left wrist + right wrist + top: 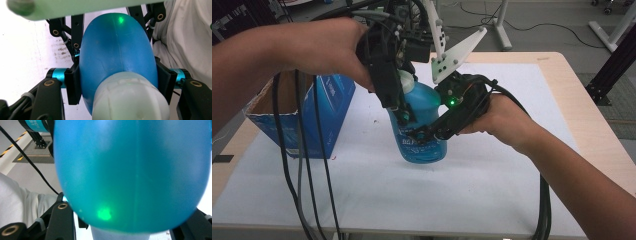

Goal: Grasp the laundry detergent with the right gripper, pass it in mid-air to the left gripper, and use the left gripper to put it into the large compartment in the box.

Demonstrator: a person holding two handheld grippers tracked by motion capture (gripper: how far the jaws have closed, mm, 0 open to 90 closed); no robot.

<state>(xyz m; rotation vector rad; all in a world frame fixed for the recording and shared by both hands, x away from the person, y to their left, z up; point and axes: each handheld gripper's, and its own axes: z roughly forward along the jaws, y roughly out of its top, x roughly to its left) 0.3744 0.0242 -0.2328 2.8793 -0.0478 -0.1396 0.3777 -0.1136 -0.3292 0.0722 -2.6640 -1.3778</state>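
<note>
High view: one blue bottle (424, 130) stands between two grippers, with one blue cardboard box (319, 117) beyond the left gripper (403, 114). That gripper grasps the bottle's upper body from above; the right gripper (424, 135) clenches its lower body, over a white label whose print is too blurred to read. Left gripper view adds the white cap (130, 97), nearest the camera, with both pads against the bottle's sides.

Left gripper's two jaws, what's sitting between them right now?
The blue bottle, white cap nearest the camera; the left gripper view shows both pads against its sides.
</note>
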